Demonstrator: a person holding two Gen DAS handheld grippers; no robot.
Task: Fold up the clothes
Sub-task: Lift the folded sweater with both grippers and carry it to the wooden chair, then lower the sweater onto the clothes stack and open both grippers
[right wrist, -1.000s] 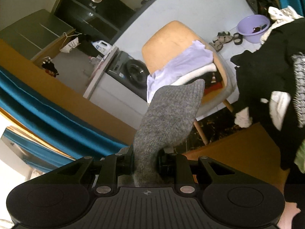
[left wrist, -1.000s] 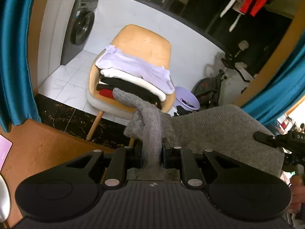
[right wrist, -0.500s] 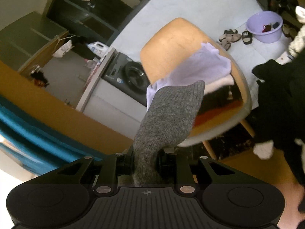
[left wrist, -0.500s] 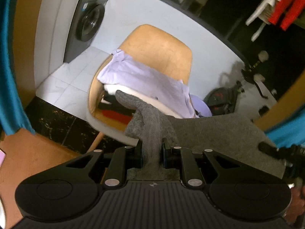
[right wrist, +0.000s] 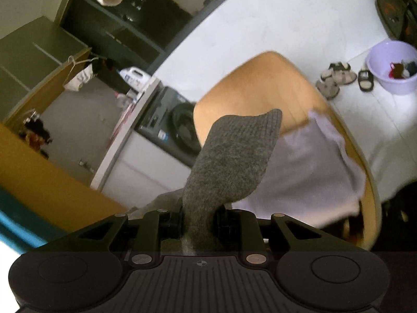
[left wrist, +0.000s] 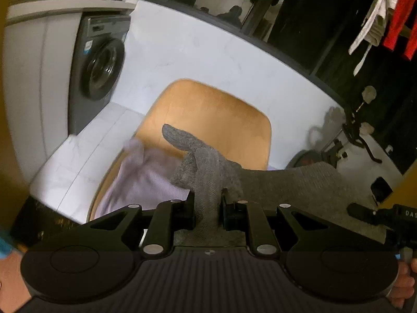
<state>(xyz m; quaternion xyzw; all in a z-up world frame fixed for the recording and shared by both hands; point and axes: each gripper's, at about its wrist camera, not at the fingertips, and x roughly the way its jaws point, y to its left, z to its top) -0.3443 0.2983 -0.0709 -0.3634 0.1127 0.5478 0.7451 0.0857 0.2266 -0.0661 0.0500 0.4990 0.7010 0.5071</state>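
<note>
A folded grey knit garment [left wrist: 292, 182] hangs between both grippers. My left gripper [left wrist: 208, 210] is shut on one bunched corner of it; the rest stretches right toward the other gripper's tip [left wrist: 365, 214]. My right gripper [right wrist: 199, 220] is shut on the other corner of the grey garment [right wrist: 234, 156], which stands up in front of the lens. Just ahead is a tan chair [left wrist: 208, 114] with a stack of folded clothes, a lavender piece [left wrist: 140, 180] on top. In the right wrist view the chair [right wrist: 250, 83] and lavender piece [right wrist: 307, 172] sit close below the garment.
A grey washing machine [left wrist: 101, 70] stands left of the chair against a white wall. A purple basin [right wrist: 393, 67] and sandals [right wrist: 336, 75] lie on the white floor. An exercise bike [left wrist: 351, 133] and hanging clothes [left wrist: 375, 20] fill the right. A hand [left wrist: 404, 284] holds the other gripper.
Both grippers carried the grey garment toward the chair, which now looms larger and closer. The table edge and teal curtain have slid out of view. Both grips are unchanged.
</note>
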